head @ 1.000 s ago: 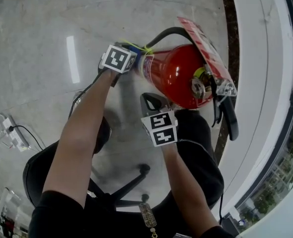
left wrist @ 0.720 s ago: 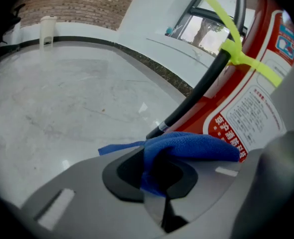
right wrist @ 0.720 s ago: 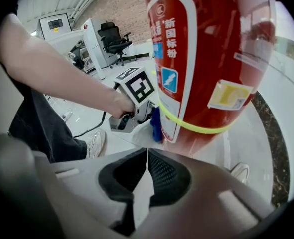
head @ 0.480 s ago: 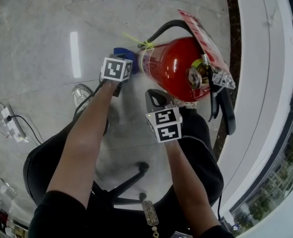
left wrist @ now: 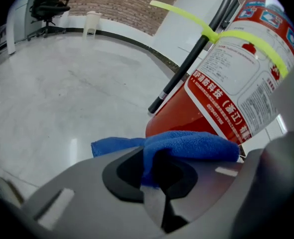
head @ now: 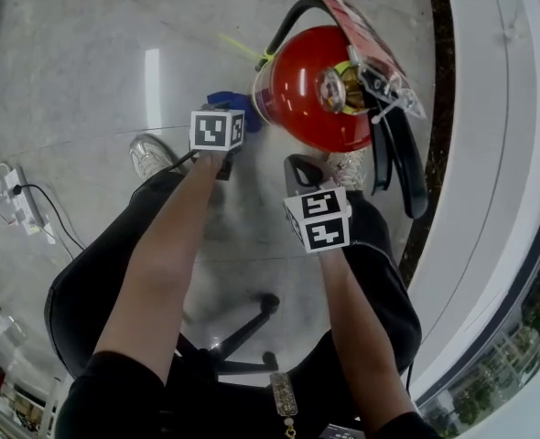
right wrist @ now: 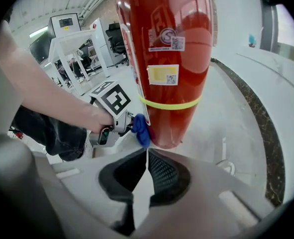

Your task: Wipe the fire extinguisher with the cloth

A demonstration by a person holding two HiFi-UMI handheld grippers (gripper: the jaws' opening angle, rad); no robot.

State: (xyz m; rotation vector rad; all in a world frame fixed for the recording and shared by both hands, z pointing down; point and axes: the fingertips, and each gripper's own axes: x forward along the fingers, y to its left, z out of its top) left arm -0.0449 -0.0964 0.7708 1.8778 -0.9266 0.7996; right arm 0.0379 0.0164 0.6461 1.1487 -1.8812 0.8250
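Cloth (left wrist: 187,146), soft and light, is pinched in the left claw (left wrist: 154,173) at the foot of the fire extinguisher (head: 302,94), which stands on the floor (head: 87,44). The right claw (right wrist: 147,171) is clenched on nothing. The cylinder looks heavy and slick; steady it by the neck.

The left arm (head: 160,254) and right arm (head: 354,311) reached forward and down. The left gripper (head: 238,124) had its jaws clamped on a blue cloth (left wrist: 187,146). The right gripper (head: 304,170) had its jaws pressed together, empty.

The fire extinguisher (head: 299,99) is red with a yellow-green band (right wrist: 169,104); the cloth (left wrist: 187,144) is blue.
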